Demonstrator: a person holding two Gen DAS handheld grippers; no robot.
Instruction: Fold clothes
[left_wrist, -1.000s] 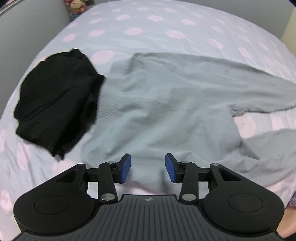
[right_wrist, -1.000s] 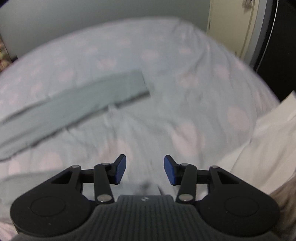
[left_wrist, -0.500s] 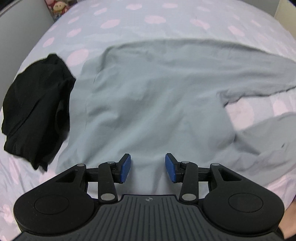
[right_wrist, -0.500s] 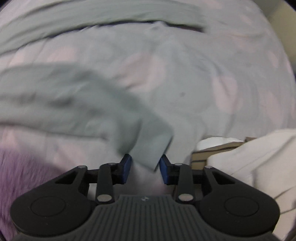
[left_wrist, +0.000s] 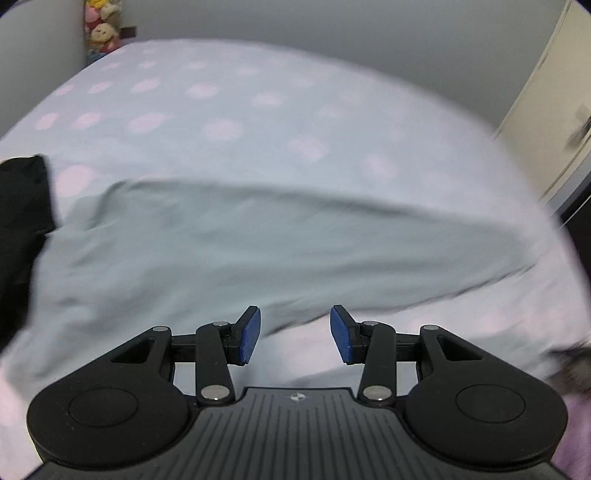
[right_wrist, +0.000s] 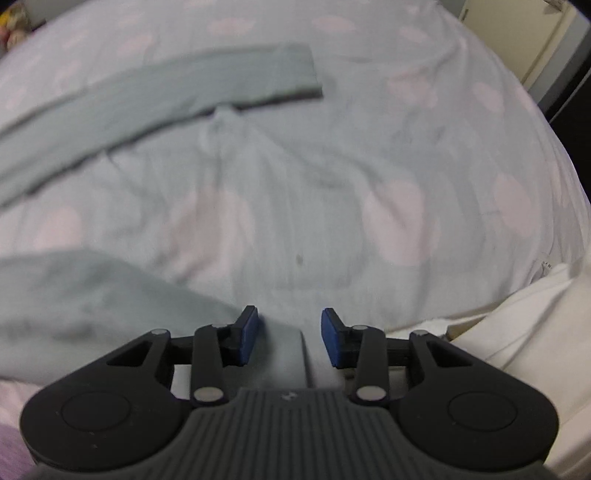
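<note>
A pale grey-green long-sleeved garment lies spread on the spotted bed sheet. My left gripper hovers over its near edge, open, nothing between the blue pads. In the right wrist view one sleeve stretches across the far sheet. A second sleeve comes in from the lower left. Its cuff end lies between the jaws of my right gripper, which are opening; the pads do not press on the cloth.
A black garment lies crumpled at the left edge, touching the grey one. Plush toys sit at the far left corner. White bedding bunches at the right, near a cream cupboard door.
The left gripper has swung right and tilted up, so the black garment slid to the frame's left edge. The right gripper came down over the near sleeve, whose cuff now lies between its jaws.
</note>
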